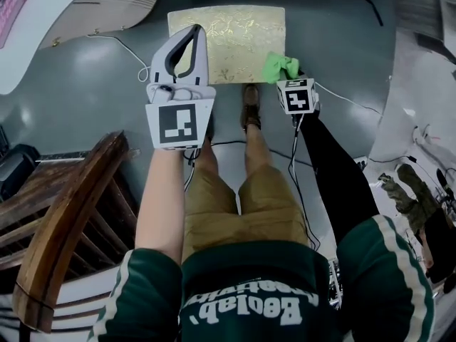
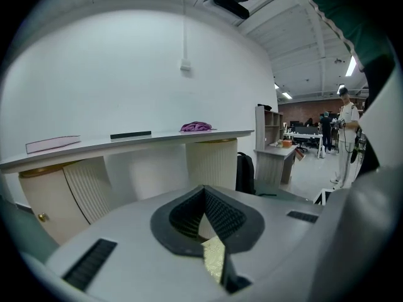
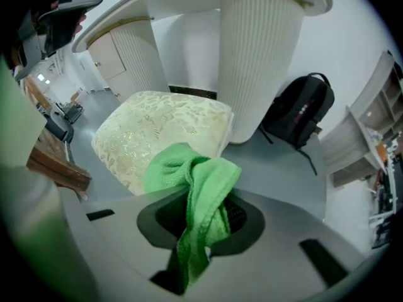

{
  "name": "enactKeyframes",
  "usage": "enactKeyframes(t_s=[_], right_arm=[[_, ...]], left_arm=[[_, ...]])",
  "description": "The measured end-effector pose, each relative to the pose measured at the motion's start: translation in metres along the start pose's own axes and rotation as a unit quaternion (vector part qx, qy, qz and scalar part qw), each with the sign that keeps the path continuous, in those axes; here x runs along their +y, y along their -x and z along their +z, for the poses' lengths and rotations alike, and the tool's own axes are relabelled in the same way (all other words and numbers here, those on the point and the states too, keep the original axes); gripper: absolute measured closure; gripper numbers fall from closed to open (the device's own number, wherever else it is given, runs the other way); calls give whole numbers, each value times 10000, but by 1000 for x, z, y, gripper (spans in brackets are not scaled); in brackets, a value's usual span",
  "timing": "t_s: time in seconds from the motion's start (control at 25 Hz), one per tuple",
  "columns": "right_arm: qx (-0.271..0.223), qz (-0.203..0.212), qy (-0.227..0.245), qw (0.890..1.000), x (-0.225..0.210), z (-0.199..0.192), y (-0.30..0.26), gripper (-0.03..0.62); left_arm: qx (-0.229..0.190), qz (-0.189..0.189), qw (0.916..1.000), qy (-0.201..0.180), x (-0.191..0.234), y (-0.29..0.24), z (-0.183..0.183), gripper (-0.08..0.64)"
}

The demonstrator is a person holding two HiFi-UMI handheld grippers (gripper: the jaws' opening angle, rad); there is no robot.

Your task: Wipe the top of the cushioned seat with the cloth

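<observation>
Pinching the bunched green cloth (image 1: 279, 66), the right gripper (image 3: 208, 214) sits at the gold-patterned seat's (image 1: 228, 38) four o'clock corner; the left gripper (image 1: 191, 33) is closed and empty.

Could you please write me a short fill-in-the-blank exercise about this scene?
The right gripper is shut on a ____ cloth.
The left gripper, jaws shut, holds ____.
The cushioned seat stands on the ____.
A black ____ lies beside the white column.
Missing words: green; nothing; floor; backpack.
</observation>
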State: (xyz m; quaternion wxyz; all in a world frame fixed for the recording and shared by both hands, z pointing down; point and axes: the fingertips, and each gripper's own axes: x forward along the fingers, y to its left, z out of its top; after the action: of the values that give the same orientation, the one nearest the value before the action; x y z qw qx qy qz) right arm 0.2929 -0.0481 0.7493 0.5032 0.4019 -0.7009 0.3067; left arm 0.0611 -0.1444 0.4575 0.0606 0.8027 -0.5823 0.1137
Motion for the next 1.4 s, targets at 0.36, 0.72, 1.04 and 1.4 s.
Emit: enactKeyframes(t_s=[0.36, 0.72, 1.04, 1.4], right_arm=[[572, -208, -261, 9978, -47, -62, 0, 515], [200, 18, -210, 9996, -36, -53, 3, 515], [-471, -11, -37, 9989, -16, -6, 25, 515], [-1599, -18, 381, 9864, 10, 97, 110, 514]], left_arm=[[86, -183, 9998, -50, -43, -19, -2, 545], [102, -205, 9997, -39, -53, -17, -2, 545], [-56, -110, 9999, -106, -43, -4, 18, 545], [-333, 253, 9989, -200, 3, 32, 97, 545]])
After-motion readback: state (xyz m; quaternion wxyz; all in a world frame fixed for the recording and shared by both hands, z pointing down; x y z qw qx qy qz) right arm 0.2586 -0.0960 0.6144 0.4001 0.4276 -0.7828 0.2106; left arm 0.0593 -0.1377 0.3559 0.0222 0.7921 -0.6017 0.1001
